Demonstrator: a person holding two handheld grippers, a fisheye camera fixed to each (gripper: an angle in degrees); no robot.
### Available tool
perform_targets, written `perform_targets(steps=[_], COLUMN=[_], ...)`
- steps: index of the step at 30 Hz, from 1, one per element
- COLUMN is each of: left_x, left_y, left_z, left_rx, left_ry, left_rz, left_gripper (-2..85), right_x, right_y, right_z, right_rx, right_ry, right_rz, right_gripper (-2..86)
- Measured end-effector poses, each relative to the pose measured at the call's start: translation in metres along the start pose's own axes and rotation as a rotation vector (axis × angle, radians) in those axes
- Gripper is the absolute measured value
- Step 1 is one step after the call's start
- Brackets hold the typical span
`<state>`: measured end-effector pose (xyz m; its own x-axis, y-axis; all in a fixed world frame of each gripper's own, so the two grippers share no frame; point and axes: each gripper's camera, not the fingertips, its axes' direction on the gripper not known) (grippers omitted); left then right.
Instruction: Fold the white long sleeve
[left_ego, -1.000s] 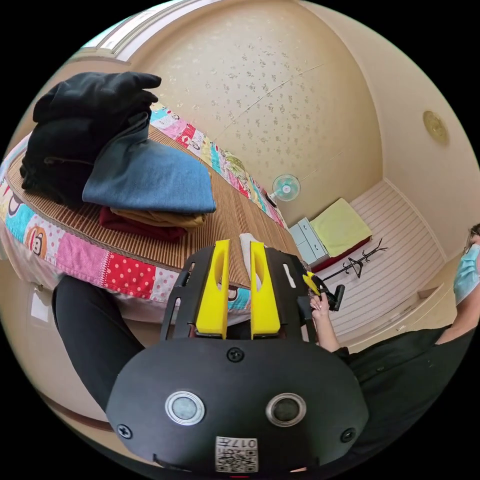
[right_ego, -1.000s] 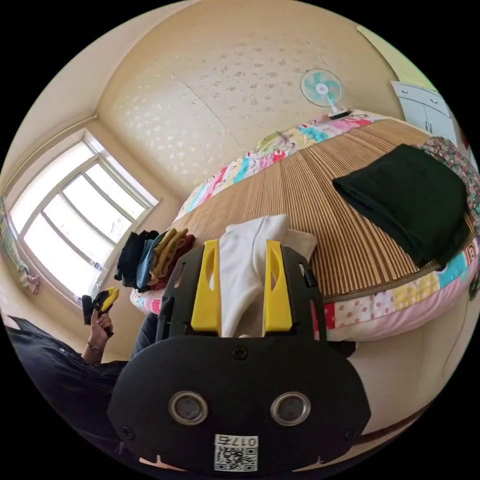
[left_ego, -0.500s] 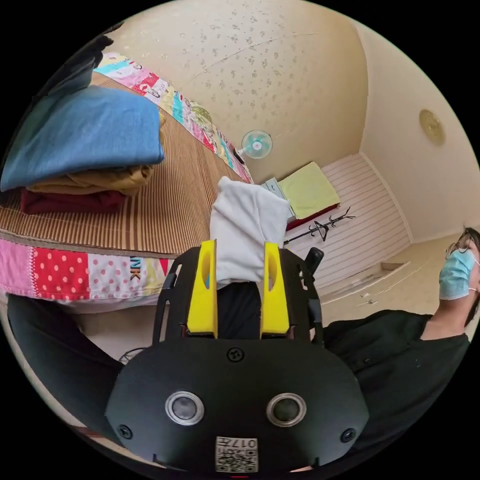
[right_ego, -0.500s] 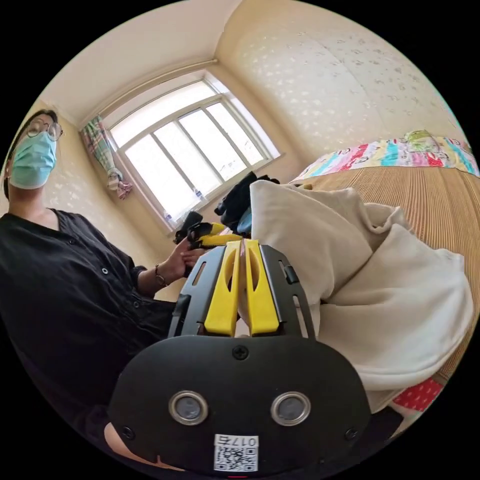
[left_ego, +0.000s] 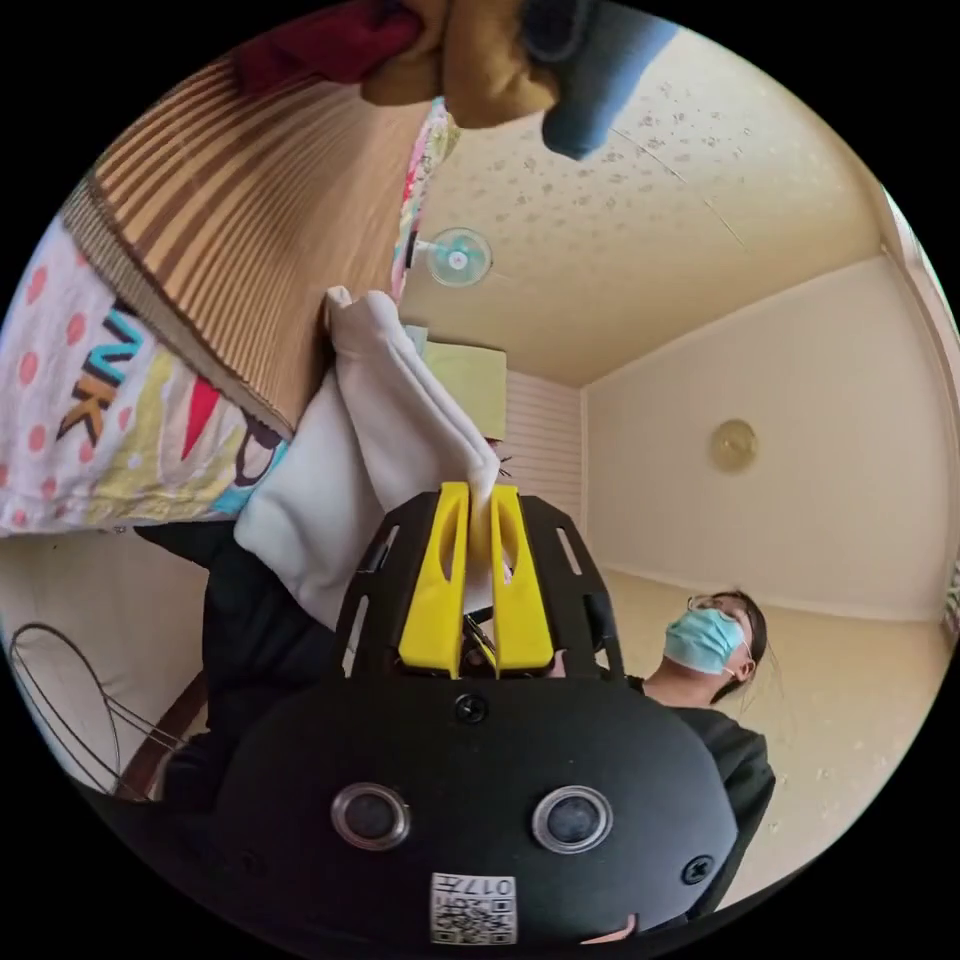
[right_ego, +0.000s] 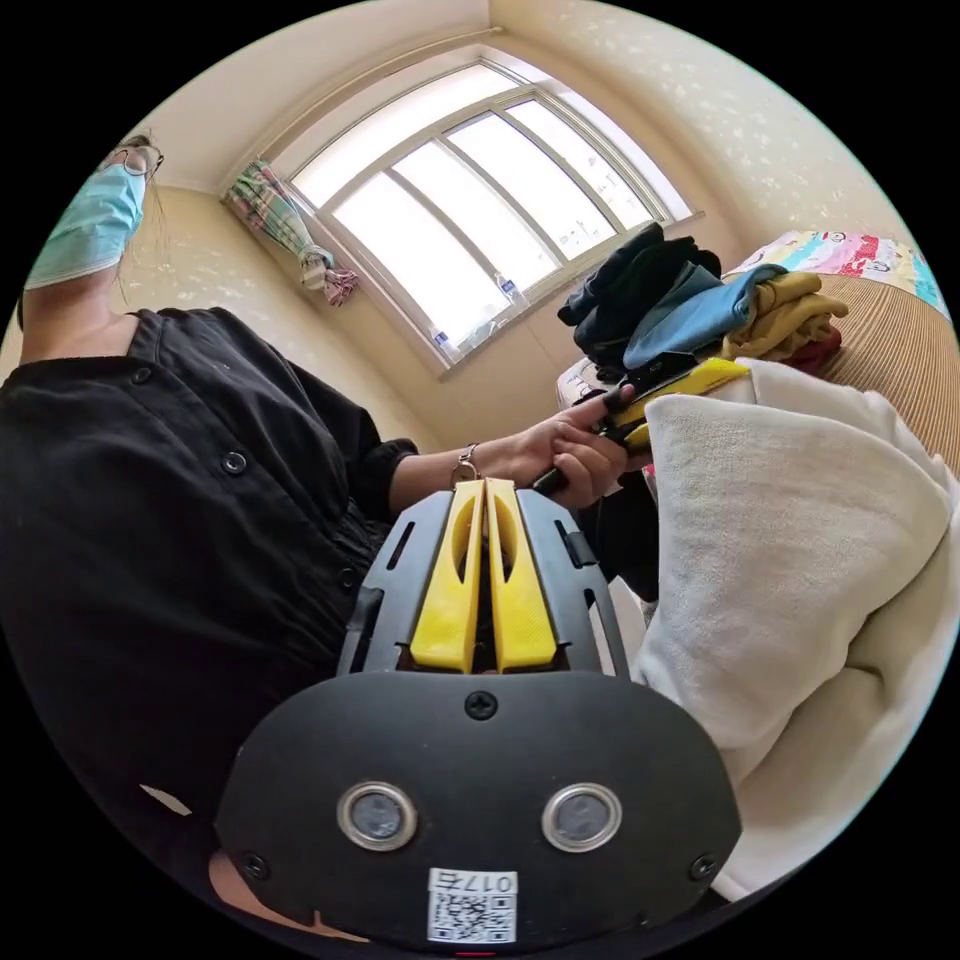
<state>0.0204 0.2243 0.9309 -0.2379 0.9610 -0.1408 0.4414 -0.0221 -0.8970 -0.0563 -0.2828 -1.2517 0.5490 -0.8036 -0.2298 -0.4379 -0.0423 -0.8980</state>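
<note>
Shirt (left_ego: 350, 450) now pulled off mat (left_ego: 250, 220).

Lighting — daylight, bright, soft. Source: big window (right_ego: 470, 210) in right gripper view; panes blown out to white, no detail beyond the glass. Wall beside the window warm cream, evenly lit.
Shadows — weak; person's black top (right_ego: 170, 520) below the window reads as a dark mass w/ little fold detail.
Left gripper view — dimmer, cream ceiling w/ even tone, no glare.
Distortion — strong fisheye in both; window frame bows, black surround outside the circle.
Focus — clothes pile (left_ego: 470, 50) at the rim soft, smeared; white garment (right_ego: 800, 520) sharp, weave visible.
</note>
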Motion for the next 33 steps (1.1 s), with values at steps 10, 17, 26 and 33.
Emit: perform_targets(steps=[10, 17, 26, 33], left_x=[0.221, 0.300, 0.344, 0.322], left_y=[0.042, 0.062, 0.191, 0.222], left_z=[-0.037, -0.064, -0.023, -0.027], left_rx=[-0.365, -0.506, -0.853, -0.831], left_ry=[0.399, 1.065, 1.279, 1.360], left_rz=[0.866, 1.041, 1.069, 0.999], left_gripper=[2.5, 1.6, 1.7, 1.3], right_x=[-0.041, -0.053, 0.028, 0.052], right_y=[-0.009, -0.005, -0.010, -0.023], right_z=[-0.115, -0.156, -0.112, -0.101], right_rx=[0.252, 0.340, 0.270, 0.242], right_ry=[0.020, 0.283, 0.425, 0.314], right_rz=[-0.188, -0.168, 0.123, 0.090], right_gripper=[0.9, 3.0, 14.7, 13.9])
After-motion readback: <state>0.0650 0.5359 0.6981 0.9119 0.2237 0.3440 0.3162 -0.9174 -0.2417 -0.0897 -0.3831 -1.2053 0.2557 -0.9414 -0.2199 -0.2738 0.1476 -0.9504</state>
